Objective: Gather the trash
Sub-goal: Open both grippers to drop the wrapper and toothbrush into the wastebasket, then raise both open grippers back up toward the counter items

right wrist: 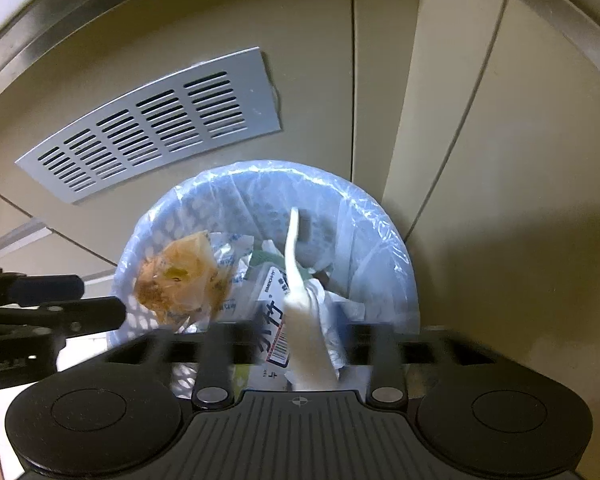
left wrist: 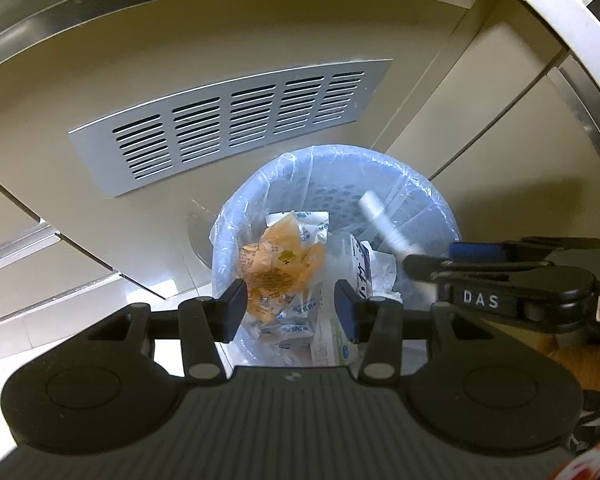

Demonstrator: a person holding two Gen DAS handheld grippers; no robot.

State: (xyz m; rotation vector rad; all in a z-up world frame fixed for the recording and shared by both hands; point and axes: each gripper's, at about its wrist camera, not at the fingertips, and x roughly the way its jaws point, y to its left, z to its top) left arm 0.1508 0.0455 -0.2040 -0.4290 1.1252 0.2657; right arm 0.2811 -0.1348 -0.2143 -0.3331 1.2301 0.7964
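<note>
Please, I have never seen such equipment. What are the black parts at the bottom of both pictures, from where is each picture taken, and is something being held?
A person holds two hand-held grippers, each with a camera looking along its jaws. One picture comes from the left gripper, the other from the right gripper. Both point down into a blue waste basket lined with a clear bag, standing by a cabinet with a vent grille. Inside lie an orange wrapper and white packets. The left jaws are open and empty. A white strip is between the open right jaws, blurred, apparently not gripped.
</note>
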